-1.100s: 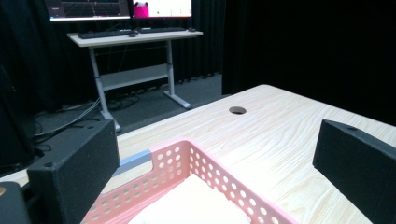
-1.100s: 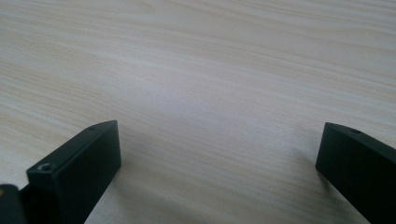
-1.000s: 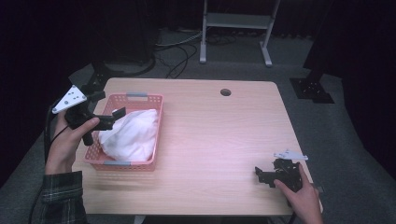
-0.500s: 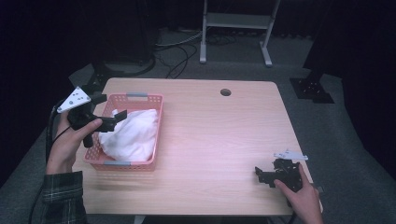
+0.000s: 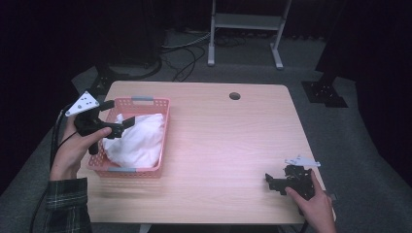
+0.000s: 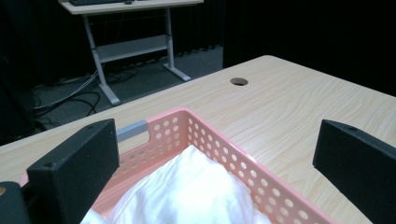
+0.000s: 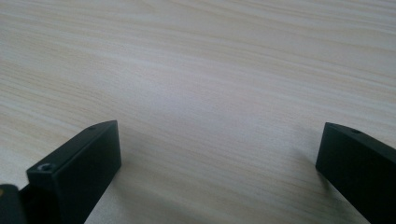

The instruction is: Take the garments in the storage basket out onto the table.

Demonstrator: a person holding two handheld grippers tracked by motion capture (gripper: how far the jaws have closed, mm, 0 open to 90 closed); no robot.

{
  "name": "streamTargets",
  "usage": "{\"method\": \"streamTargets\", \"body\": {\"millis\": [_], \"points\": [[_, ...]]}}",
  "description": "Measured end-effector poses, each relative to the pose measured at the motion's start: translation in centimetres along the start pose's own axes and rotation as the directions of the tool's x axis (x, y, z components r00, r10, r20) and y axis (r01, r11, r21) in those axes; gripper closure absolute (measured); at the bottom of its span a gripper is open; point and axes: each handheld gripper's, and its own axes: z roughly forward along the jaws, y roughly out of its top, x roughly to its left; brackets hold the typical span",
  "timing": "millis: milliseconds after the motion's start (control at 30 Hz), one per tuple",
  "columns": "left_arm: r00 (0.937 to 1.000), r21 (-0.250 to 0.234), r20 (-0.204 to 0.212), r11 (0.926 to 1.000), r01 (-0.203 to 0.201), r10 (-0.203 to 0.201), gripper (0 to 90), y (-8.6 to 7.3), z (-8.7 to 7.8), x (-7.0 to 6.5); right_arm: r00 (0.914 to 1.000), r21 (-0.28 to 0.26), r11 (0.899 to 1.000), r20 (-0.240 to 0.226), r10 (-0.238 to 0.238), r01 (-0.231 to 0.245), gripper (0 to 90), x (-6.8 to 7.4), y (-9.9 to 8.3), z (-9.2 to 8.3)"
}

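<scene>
The left gripper (image 5: 114, 119) is held with its jaws spread wide and nothing between them. Just below and ahead of those jaws a white cloth (image 6: 187, 196) is seen, heaped in a pink basket (image 6: 210, 140); from the high view the jaws are placed over the cloth's (image 5: 138, 138) near-left part, and contact cannot be told. The basket's perforated wall is seen running past the right jaw, and a grey handle (image 6: 132, 130) is set in the rim just beyond the left jaw. Beyond the basket the bare table (image 6: 280, 107) is spread, with a round hole (image 6: 239, 81) well ahead.

The right gripper (image 5: 274, 182) is likewise held wide, with nothing gripped. Between and ahead of its jaws bare wood grain (image 7: 210, 93) is shown, and the gripper is rested low on the table at the near right corner, well apart from the basket (image 5: 163, 141).
</scene>
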Motion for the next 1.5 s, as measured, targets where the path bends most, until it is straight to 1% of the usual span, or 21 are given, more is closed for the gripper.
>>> {"method": "streamTargets", "body": {"millis": [167,267,433,533,600,933,1333,1500], "points": [[0.9998,0.018,-0.017,0.9998,0.009,-0.009,0.0,-0.3,0.2,0.1,1.0,0.0,1.0,0.0,0.0,0.0,0.0,0.0,0.0,0.0],[0.9999,0.032,-0.012,0.9995,0.006,-0.006,0.0,-0.5,0.4,0.2,1.0,0.0,1.0,0.0,0.0,0.0,0.0,0.0,0.0,0.0],[0.9999,0.052,-0.005,0.9985,0.016,-0.015,0.0,-0.8,0.8,0.3,1.0,0.0,1.0,0.0,0.0,0.0,0.0,0.0,0.0,0.0],[1.0,0.069,-0.005,0.9976,0.004,-0.004,0.0,-0.9,1.1,0.2,1.0,0.0,1.0,0.0,0.0,0.0,0.0,0.0,0.0,0.0],[0.9999,0.074,-0.002,0.9972,0.01,-0.01,0.0,-1.0,1.2,0.1,1.0,0.0,1.0,0.0,0.001,-0.001,0.0,0.0,0.0,0.0],[0.9996,0.106,-0.016,0.9941,0.024,-0.022,0.0,-1.3,1.7,0.2,1.0,0.0,1.0,0.0,0.0,0.0,0.0,0.0,0.0,0.0],[0.9996,0.14,-0.02,0.9898,0.023,-0.02,0.0,-1.6,2.2,0.2,1.0,0.0,1.0,0.0,0.0,0.0,0.0,0.0,0.0,0.0],[0.9994,0.144,-0.022,0.989,0.031,-0.028,0.0,-1.9,2.3,0.3,1.0,0.0,1.0,0.0,0.0,0.0,0.0,0.0,0.0,0.0]]}}
